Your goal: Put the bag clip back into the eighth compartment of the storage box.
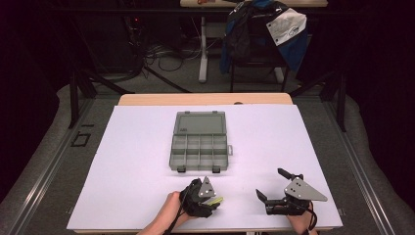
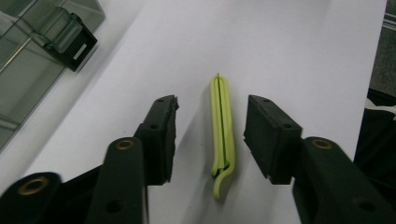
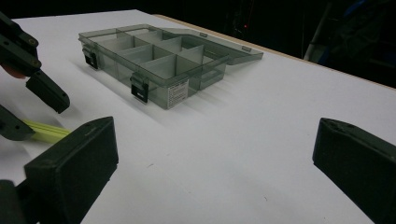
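Note:
A thin yellow-green plastic clip (image 2: 222, 130) lies flat on the white table sheet (image 1: 137, 161), near the front edge. My left gripper (image 2: 212, 105) stands open astride it, one jaw on each side and neither touching it. In the high view the left gripper (image 1: 214, 198) sits just in front of a grey compartment box (image 1: 199, 147), with the clip (image 1: 214, 200) at its tips. My right gripper (image 1: 270, 183) is open to the right of it, with nothing between its jaws (image 3: 215, 140). The right gripper view also catches the clip (image 3: 46, 132) and the left gripper's jaws.
The box (image 3: 159, 60) is open, its lid (image 1: 201, 122) folded back flat, and its compartments look empty. Its black latches face the front. A chair draped with a blue jacket (image 1: 264, 34) stands beyond the table, among cables on the floor.

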`<state>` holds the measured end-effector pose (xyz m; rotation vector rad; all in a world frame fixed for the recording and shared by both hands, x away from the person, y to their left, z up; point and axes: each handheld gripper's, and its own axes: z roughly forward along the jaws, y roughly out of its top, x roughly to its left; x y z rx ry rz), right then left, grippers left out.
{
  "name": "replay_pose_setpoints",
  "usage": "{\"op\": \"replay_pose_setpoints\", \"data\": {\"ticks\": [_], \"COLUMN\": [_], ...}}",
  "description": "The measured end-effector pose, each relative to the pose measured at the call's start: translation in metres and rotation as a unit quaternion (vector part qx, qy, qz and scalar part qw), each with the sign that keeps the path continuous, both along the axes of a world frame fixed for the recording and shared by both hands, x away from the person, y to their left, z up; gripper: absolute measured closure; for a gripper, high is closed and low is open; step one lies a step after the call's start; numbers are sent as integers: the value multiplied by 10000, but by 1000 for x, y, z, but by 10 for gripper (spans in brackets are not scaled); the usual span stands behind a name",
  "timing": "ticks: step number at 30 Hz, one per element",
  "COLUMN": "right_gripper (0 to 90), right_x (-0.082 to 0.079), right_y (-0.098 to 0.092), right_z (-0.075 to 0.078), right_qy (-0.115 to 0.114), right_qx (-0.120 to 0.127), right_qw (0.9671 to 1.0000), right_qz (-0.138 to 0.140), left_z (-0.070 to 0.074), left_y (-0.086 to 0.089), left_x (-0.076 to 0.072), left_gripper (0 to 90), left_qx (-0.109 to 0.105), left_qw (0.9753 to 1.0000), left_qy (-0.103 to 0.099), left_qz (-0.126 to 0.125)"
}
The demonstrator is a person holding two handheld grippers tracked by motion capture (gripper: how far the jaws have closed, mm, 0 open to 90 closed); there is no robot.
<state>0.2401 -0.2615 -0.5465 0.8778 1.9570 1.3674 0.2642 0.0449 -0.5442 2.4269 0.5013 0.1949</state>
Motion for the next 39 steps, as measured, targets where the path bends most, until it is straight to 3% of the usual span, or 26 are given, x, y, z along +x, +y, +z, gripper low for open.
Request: {"op": "replay_pose_setpoints", "data": {"ticks": [9, 13, 20, 39], "right_gripper": [0, 0, 0, 1], "right_x": [-1, -1, 0, 1], "right_y": [0, 0, -1, -1], "right_z": [0, 1, 0, -1], "right_qy": [0, -35, 27, 56], "right_qx": [-44, -39, -46, -46], "right_qw": [10000, 10000, 10000, 10000], "right_qz": [33, 7, 1, 10], "left_z": [-4, -6, -8, -5], "left_y": [3, 3, 4, 7], "left_x": [1, 1, 1, 1], "left_gripper": [730, 760, 790, 802], "left_qx": [-59, -63, -133, -239], "left_qw": [9999, 9999, 9997, 9996], "left_qy": [115, 132, 190, 111], "left_qz": [-67, -92, -65, -47]}}
